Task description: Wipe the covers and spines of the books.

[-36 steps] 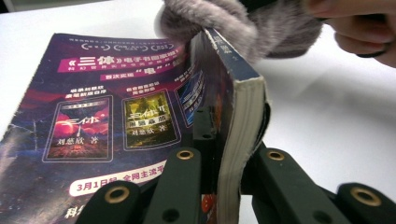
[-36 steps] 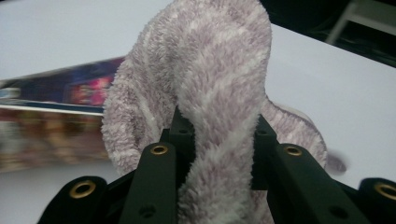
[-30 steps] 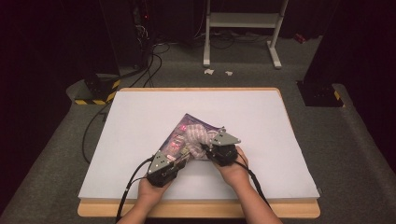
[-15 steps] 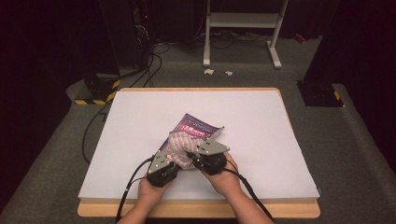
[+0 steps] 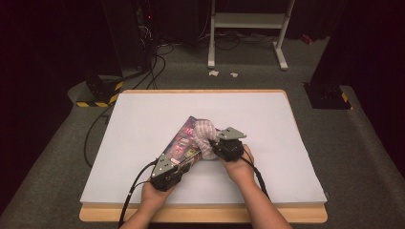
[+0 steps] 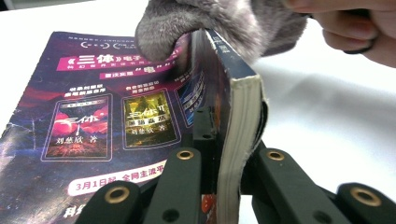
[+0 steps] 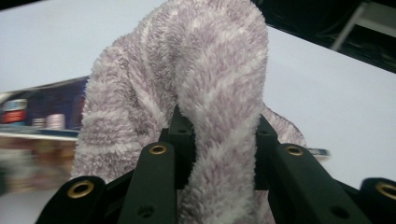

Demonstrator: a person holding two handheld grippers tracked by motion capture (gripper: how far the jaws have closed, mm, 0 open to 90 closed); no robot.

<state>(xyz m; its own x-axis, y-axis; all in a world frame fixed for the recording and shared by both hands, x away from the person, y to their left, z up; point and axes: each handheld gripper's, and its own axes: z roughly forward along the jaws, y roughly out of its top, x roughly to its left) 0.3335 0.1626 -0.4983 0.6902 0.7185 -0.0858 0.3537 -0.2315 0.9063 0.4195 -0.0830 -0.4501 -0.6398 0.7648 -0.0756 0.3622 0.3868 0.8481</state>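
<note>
Your left gripper [image 6: 219, 186] clamps the book's [image 5: 184, 143] raised page block on the surface; your right gripper [image 7: 217, 135] grips the fuzzy sock [image 7: 187, 79]. Tuck it deep between the pages, gently.

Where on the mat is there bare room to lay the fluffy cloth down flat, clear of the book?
The white mat is bare left of and beyond the book, and right of the right gripper to the mat's edge. It is crowded near the front middle around the cloth and left gripper.
</note>
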